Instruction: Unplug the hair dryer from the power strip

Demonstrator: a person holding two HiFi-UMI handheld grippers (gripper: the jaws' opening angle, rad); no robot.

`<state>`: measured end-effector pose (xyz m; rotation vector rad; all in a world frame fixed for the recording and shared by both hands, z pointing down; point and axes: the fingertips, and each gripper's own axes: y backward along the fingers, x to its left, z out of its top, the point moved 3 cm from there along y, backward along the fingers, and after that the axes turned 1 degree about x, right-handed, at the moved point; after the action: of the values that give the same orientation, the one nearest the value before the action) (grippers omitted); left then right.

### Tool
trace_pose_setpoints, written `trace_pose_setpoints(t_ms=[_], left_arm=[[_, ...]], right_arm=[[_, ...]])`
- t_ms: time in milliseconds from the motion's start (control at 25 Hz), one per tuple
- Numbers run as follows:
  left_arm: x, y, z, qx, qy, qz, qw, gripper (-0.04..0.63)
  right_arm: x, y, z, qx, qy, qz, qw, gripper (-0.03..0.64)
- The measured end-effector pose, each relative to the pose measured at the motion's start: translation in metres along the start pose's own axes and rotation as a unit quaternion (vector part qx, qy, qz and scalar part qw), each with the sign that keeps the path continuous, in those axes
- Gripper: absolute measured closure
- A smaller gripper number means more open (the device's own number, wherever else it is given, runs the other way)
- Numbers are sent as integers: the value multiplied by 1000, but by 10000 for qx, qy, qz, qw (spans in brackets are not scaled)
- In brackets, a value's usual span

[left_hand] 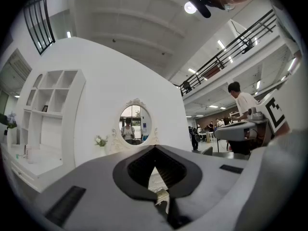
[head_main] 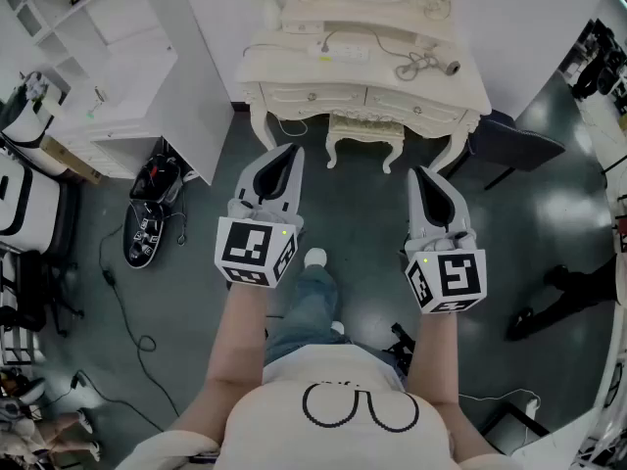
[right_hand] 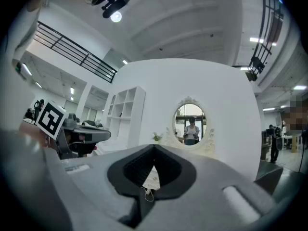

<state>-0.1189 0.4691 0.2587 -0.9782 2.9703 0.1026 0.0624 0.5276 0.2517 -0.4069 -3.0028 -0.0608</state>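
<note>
The cream dressing table (head_main: 294, 67) stands ahead of me on the dark floor. On its top lie a white power strip (head_main: 343, 55) and, further right, the hair dryer (head_main: 446, 67) with its coiled cord (head_main: 416, 67). My left gripper (head_main: 295, 150) and right gripper (head_main: 415, 171) are held level side by side, well short of the table, both shut and empty. In the left gripper view the left gripper (left_hand: 155, 147) has its jaws meeting at the tips in front of the oval mirror (left_hand: 134, 124). The right gripper (right_hand: 155, 146) looks the same in the right gripper view.
A small stool (head_main: 364, 130) sits under the dressing table. A white shelf unit (head_main: 108, 57) stands at the left, with a black device (head_main: 152, 213) and trailing cables on the floor beside it. A dark chair (head_main: 514, 145) is at the right; another person's legs (head_main: 563, 287) show further right.
</note>
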Motion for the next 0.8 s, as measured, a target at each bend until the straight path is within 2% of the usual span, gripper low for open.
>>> trace_pose_setpoints(t_ms=[360, 480, 560, 800], left_arm=[[53, -59, -14, -12, 141, -7, 9999, 597], [76, -88, -14, -265, 472, -266, 9982, 597], [93, -113, -16, -282, 649, -456, 9965, 597], [138, -191, -31, 81, 789, -1129, 9904, 597]], right_arm=[[-14, -79, -13, 103, 46, 105, 9999, 620], [-20, -118, -13, -12, -70, 183, 9998, 618], [-27, -149, -14, -26, -112, 177, 9998, 618], [-43, -236, -18, 84, -84, 148, 9998, 618]])
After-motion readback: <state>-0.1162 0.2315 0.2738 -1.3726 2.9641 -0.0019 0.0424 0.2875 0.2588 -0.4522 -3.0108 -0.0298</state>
